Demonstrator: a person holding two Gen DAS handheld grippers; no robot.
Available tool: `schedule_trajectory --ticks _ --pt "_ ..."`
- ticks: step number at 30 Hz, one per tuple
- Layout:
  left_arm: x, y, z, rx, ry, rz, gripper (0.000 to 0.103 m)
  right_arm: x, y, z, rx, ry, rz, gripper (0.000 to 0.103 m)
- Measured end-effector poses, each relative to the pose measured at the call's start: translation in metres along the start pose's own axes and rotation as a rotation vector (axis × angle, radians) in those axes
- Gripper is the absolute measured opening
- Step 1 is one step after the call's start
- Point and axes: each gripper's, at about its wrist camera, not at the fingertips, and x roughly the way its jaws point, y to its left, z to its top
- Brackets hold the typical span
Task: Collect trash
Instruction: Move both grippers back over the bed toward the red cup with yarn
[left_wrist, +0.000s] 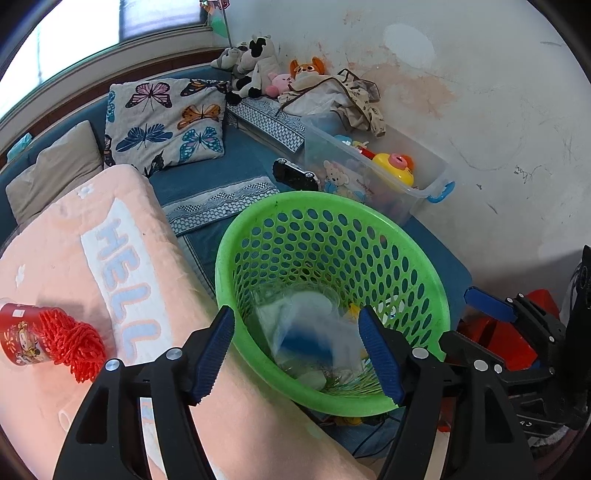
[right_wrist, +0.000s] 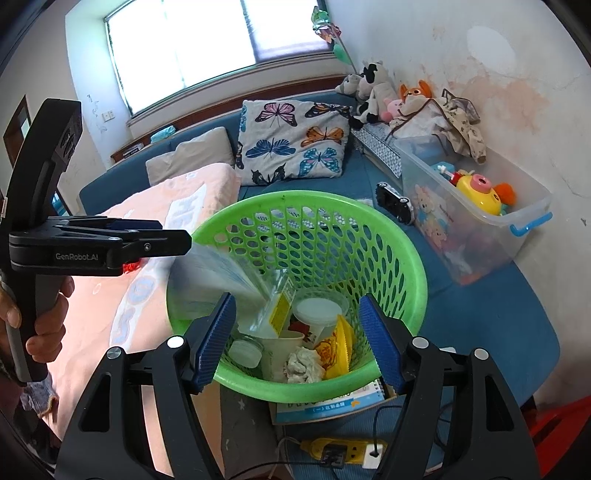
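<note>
Dropping a clear plastic packet (right_wrist: 218, 273) into the green basket (right_wrist: 369, 229) appears to be the step in hand. In the right wrist view the packet shows blurred at the tips of the left gripper (right_wrist: 184, 242), just over the near-left rim; whether the pads still pinch it cannot be told from either view. In the left wrist view the left gripper (left_wrist: 295, 350) has its jaws standing wide over the basket mouth. The right gripper (right_wrist: 297, 339) also stands wide and holds nothing; it hovers above the basket's near rim.

The basket already holds a paper cup (right_wrist: 280, 350), a crumpled tissue (right_wrist: 303, 365), a yellow wrapper (right_wrist: 336, 347) and 2 round lids.

To do the step well, the operator should:
1. Keep the left gripper over the basket centre, not the rim.
2. Confirm the packet lands inside, since light film can snag on a pad.
3. Hold the right gripper clear of the drop path.

A red cup (left_wrist: 16, 334) with red yarn lies on the pink blanket (left_wrist: 55, 258), likely the next item.
</note>
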Motion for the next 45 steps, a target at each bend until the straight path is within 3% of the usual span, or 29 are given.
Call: schedule_trajectory --ticks 11,34,45 --pt "-0.024 0.033 -0.01 -0.05 -0.029 0.054 0.069 -0.002 0.028 0.007 -0.035 -0.012 0.026 0.072" --pt "-0.089 0.193 -0.061 -0.306 -0.045 0.274 0.075 0.047 0.143 0.032 -0.178 0.035 0.184 0.076" --pt "-0.099 0.257 -0.077 -0.405 -0.054 0.311 0.075 0.084 0.193 0.038 -0.234 0.093 0.264 0.077"
